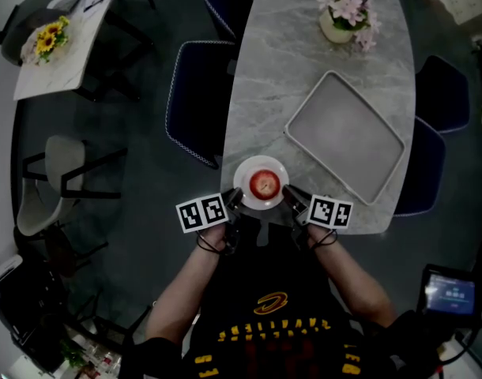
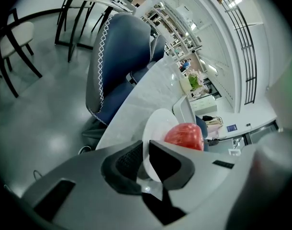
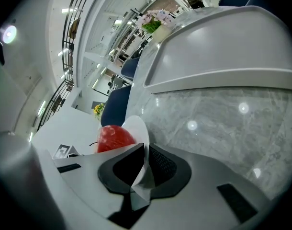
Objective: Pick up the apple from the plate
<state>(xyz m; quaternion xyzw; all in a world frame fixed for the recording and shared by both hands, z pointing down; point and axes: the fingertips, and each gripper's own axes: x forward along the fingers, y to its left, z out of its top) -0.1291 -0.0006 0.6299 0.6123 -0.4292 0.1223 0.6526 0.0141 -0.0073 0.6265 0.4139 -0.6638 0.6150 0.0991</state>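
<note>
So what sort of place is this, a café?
Probably a café or a lounge in a larger building: a marble-topped table with a pot of pink flowers and a tray, padded blue chairs around it, and a second table with yellow flowers nearby.

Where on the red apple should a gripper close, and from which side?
Probably across its widest middle, from above: the apple sits round and uncovered at the centre of the plate, and the raised rim hinders a low side approach.
</note>
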